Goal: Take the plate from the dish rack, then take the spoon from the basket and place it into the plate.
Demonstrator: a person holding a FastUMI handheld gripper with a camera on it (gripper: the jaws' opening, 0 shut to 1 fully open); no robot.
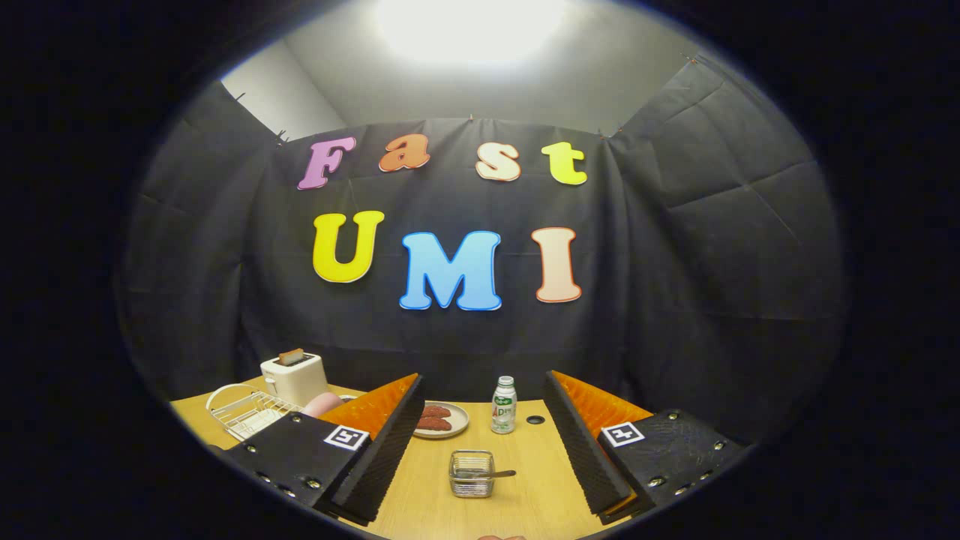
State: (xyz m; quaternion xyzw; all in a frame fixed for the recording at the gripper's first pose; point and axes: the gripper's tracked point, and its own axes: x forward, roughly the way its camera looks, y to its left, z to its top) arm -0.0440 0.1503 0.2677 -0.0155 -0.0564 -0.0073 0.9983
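Gripper view: the spoon point(491, 474) lies in the small wire basket point(472, 474) on the desk point(525, 502), between the fingers of the tool point(480, 450), which gapes wide and grips nothing. Beyond it a plate point(442, 420) carries reddish food beside a bottle point(504, 406). Farther left sit the dish rack point(244, 410) and a toaster point(294, 377).

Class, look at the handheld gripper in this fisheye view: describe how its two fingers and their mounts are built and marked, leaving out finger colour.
The gripper has two long, wedge-shaped fingers with finely ribbed inner faces. Each finger sits on a dark, flat mount studded with small silver screws. Each mount carries a square black-and-white tag. The fingers stand open, holding nothing.
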